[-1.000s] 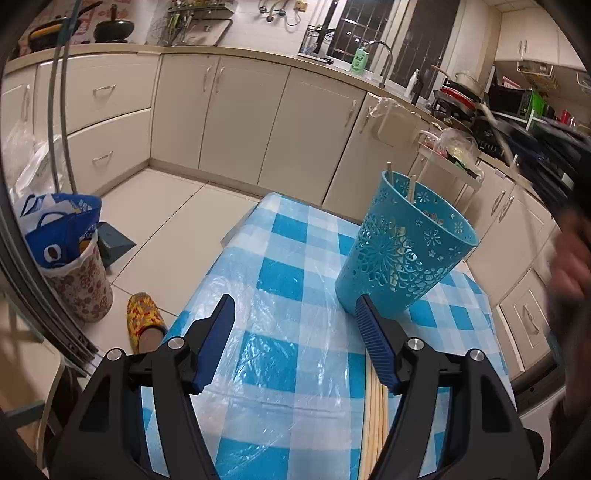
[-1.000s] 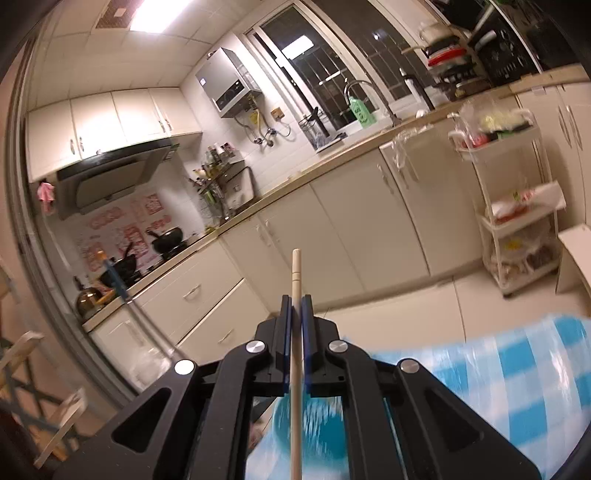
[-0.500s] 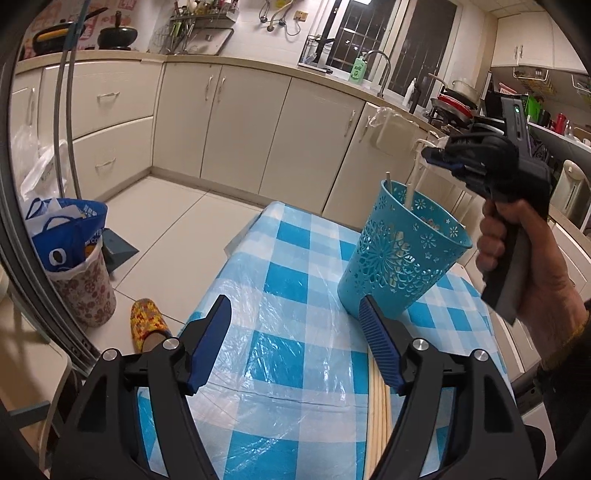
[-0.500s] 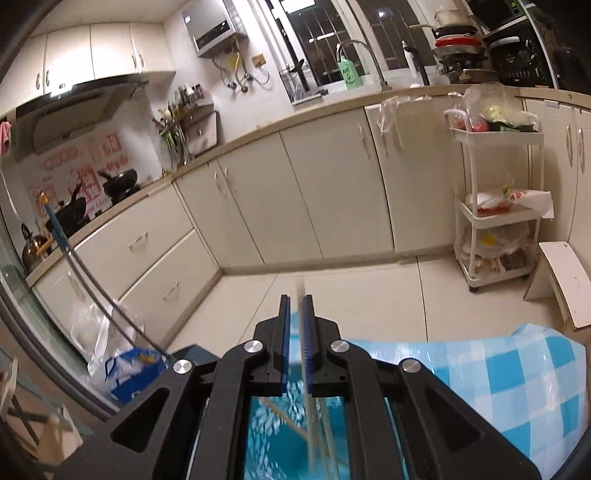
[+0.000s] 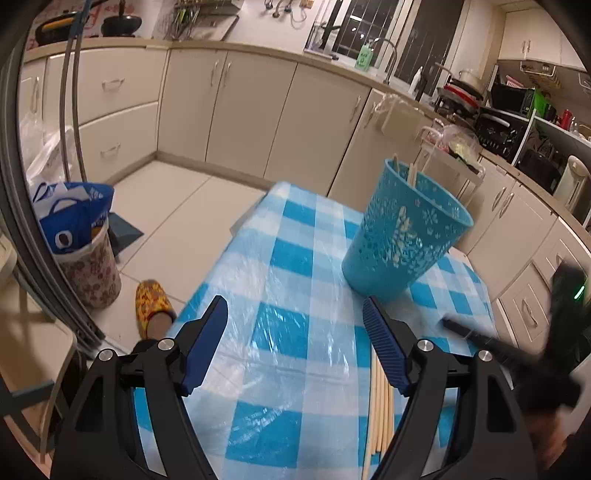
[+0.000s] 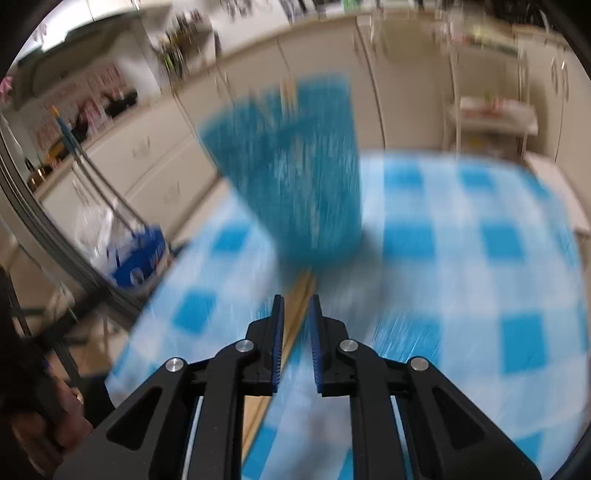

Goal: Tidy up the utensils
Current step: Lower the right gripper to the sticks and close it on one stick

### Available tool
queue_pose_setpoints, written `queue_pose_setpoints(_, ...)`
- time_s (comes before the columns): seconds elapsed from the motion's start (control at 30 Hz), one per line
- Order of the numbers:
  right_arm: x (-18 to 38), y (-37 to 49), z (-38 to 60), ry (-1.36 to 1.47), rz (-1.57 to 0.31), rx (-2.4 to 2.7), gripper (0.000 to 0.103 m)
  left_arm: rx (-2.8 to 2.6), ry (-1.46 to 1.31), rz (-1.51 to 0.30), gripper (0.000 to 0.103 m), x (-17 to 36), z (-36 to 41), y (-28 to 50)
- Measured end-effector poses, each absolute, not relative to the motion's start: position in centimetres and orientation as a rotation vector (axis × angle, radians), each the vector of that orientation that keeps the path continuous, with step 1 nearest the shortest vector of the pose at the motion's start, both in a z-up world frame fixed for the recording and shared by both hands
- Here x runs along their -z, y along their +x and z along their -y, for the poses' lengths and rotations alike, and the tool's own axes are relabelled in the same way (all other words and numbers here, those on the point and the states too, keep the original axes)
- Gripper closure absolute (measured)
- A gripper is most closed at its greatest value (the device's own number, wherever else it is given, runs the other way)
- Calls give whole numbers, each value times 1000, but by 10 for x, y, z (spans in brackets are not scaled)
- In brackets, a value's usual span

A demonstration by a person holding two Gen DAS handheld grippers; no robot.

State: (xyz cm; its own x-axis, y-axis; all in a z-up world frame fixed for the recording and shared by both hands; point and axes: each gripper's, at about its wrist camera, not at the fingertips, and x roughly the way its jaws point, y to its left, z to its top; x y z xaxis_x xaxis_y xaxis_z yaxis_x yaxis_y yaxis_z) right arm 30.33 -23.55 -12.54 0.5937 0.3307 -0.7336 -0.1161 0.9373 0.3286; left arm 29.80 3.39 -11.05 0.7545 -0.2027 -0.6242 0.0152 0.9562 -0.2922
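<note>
Left gripper (image 5: 293, 323): spread wide and opening, empty, over bare cloth (image 5: 295, 258).
Table edge: close on the left, floor below.
Chopsticks (image 5: 380, 406): flat on cloth by the right finger, long way pointing at the cup (image 5: 402, 229).
Cup: upright, two sticks inside.
Right gripper (image 6: 295, 306): narrow gap, opening, empty.

Kitchen interior. Cream base cabinets (image 5: 255, 110) run along two walls beneath a pale countertop (image 5: 258, 50). Floor (image 5: 177, 218) laid in large light tiles. Dark barred window (image 5: 402, 29) sits above the sink tap (image 5: 388, 48). White wire shelving trolley (image 6: 487, 107) stands against the cabinets. Table covered in blue-and-white checked cloth (image 5: 295, 266).
</note>
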Motion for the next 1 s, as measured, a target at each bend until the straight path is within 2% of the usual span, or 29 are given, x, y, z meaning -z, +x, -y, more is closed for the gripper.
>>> queue_pose_setpoints(0.4,167,314,197,194,-1000,-223,89,113,-275,-755,29,124,-37,294)
queue_pose_setpoints(0.53,164,311,200,177,-993,-245,97,125,-260,-767,29,126,-31,297)
queue_pose_setpoints(1.0,158,294,244,220,-983,-206,99,217,43,-930,29,166,59,345)
